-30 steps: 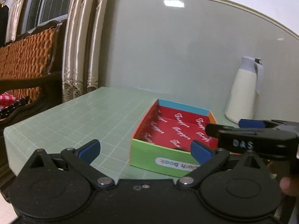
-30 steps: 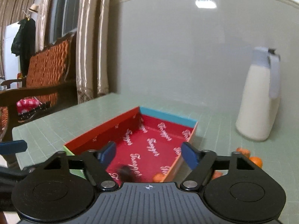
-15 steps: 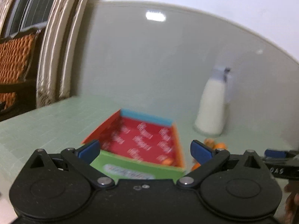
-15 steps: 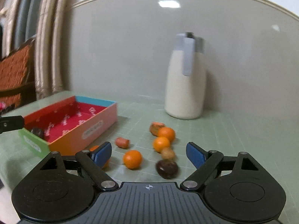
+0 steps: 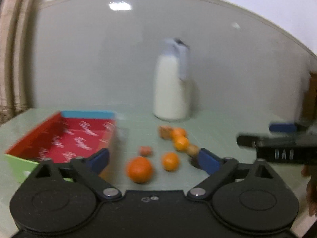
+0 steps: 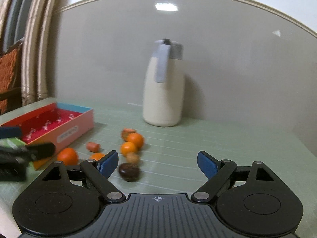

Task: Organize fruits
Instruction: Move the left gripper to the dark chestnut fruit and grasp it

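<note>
Right now both tools hang just above the surface (image 6: 218, 138) with nothing in them: the left tool (image 5: 153, 157) has its jaws spread wide, and the right tool (image 6: 157, 163) is spread just as wide. Nearest the right tool lies a dark brown chestnut-like fruit (image 6: 129, 172), just inside and ahead of its left finger, so that hand looks the closer one for it. The left tool, for its part, has the largest orange (image 5: 139, 169) sitting almost dead centre between its fingers, just ahead. Beyond these the loose fruits run in a rough line away from the tools: a smaller orange (image 5: 170, 161), a small reddish piece (image 5: 146, 150), more oranges and a brownish lump. To the left stands the red-lined box (image 6: 59, 123), its near corner close to the large orange. Farthest back, by the wall, stands a white thermos jug (image 6: 163, 91).
</note>
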`<state>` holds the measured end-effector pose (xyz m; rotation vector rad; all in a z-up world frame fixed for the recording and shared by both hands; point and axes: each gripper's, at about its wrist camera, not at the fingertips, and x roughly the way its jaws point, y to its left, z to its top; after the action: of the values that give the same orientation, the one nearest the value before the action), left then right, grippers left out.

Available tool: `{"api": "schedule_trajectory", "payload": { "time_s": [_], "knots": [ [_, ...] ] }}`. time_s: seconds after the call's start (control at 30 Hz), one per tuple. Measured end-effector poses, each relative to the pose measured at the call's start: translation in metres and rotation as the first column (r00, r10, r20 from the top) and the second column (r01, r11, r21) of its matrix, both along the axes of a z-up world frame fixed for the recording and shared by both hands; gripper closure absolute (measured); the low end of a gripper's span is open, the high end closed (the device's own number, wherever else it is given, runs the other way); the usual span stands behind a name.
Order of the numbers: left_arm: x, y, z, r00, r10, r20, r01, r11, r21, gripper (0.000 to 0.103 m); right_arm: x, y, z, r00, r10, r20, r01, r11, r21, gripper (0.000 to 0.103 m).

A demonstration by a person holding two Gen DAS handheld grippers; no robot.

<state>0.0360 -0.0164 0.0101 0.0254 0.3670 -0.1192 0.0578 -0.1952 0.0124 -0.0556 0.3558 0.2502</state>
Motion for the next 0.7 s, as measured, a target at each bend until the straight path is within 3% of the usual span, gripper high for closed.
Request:
{"api": "schedule_trajectory", "payload": {
  "time_s": [0.03, 0.2, 0.37, 0.43, 0.53, 0.7],
  "knots": [
    [0.004, -0.009, -0.005, 1.0, -0.014, -0.023, 0.014, 1.0, 0.022, 0.033, 0.001, -0.005, 0.0, 1.0, -0.009, -0.003, 0.009, 1.0, 0.002, 0.017],
    [0.017, -0.036, -0.016, 0.998, -0.046, -0.046, 0.049, 0.997, 0.056, 0.033, 0.003, -0.026, -0.001, 0.999, -0.038, -0.012, 0.038, 0.999, 0.0, 0.017],
    [0.036, -0.052, -0.021, 0.993, -0.067, -0.097, 0.07, 0.997, 0.029, 0.04, 0.008, -0.042, -0.003, 0.997, -0.067, -0.027, 0.067, 0.998, 0.01, 0.017],
    [0.045, -0.06, -0.024, 0.989, -0.083, -0.122, 0.087, 0.996, 0.033, 0.049, 0.01, -0.047, -0.005, 0.996, -0.076, -0.04, 0.076, 0.997, 0.01, 0.017],
    [0.052, -0.07, -0.029, 0.986, -0.083, -0.142, 0.091, 0.995, 0.051, 0.052, 0.012, -0.054, -0.007, 0.995, -0.088, -0.052, 0.089, 0.996, 0.007, 0.017],
    [0.066, -0.074, -0.035, 0.982, -0.064, -0.175, 0.069, 0.997, 0.021, 0.058, 0.015, -0.069, -0.008, 0.99, -0.123, -0.069, 0.124, 0.992, 0.013, 0.017]
  ]
}}
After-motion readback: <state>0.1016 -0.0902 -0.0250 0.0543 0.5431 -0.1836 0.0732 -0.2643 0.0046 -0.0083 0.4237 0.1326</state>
